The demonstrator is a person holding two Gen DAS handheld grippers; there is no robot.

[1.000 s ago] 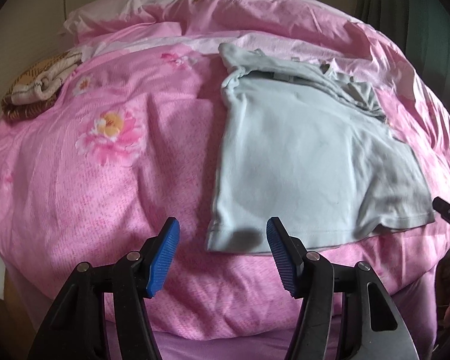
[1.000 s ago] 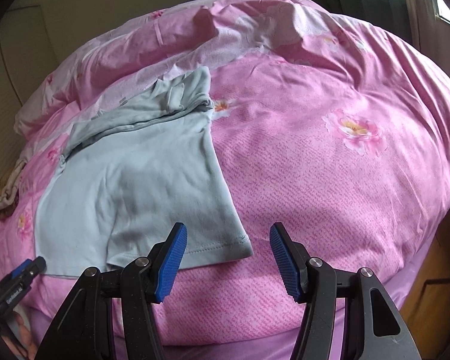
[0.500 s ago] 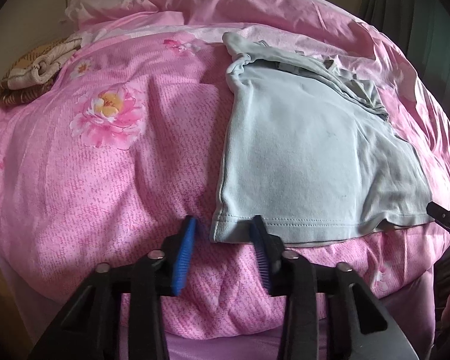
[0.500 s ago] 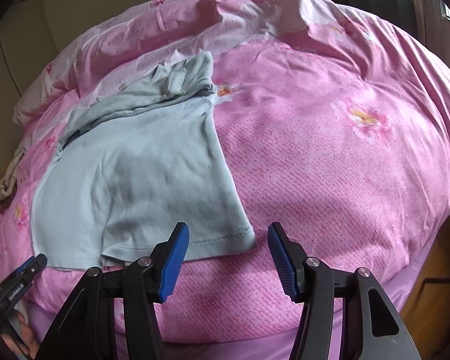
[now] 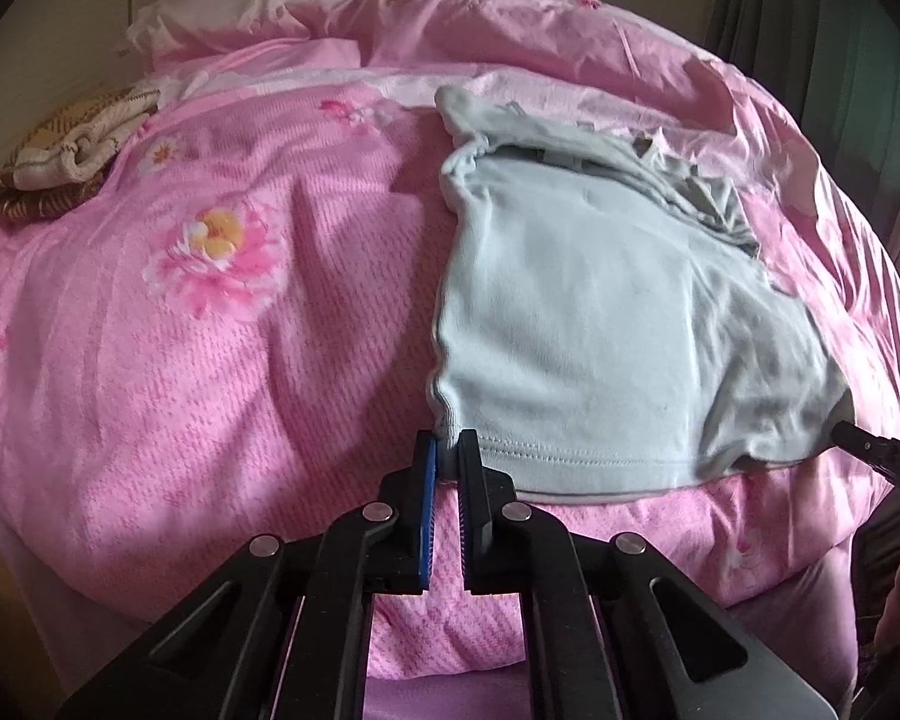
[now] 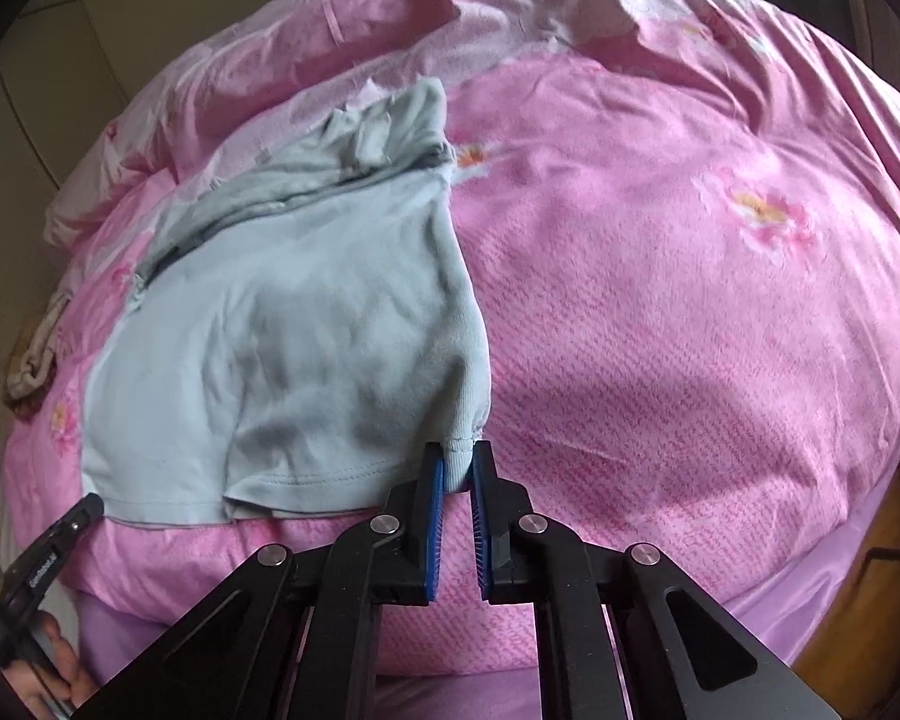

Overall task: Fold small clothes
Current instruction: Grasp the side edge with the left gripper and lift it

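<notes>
A small pale blue shirt [image 5: 600, 324] lies flat on a pink flowered quilt [image 5: 210, 360], hem toward me and its collar end bunched at the far side. My left gripper [image 5: 447, 450] is shut on the near left hem corner. In the right wrist view the same shirt [image 6: 306, 324] shows, and my right gripper [image 6: 459, 459] is shut on the near right hem corner, which is puckered between the blue pads. The right gripper's tip also shows in the left wrist view [image 5: 870, 453], and the left gripper's in the right wrist view [image 6: 69, 531].
A brown and cream folded cloth [image 5: 60, 156] lies at the far left of the bed. Pink pillows [image 5: 330, 6] are bunched along the far side. A dark green curtain [image 5: 840, 60] hangs at the right. The quilt's near edge drops off just below both grippers.
Both grippers moved forward to the shirt's hem and shut, each on a near corner. The hem corners are now pinched and slightly gathered.
</notes>
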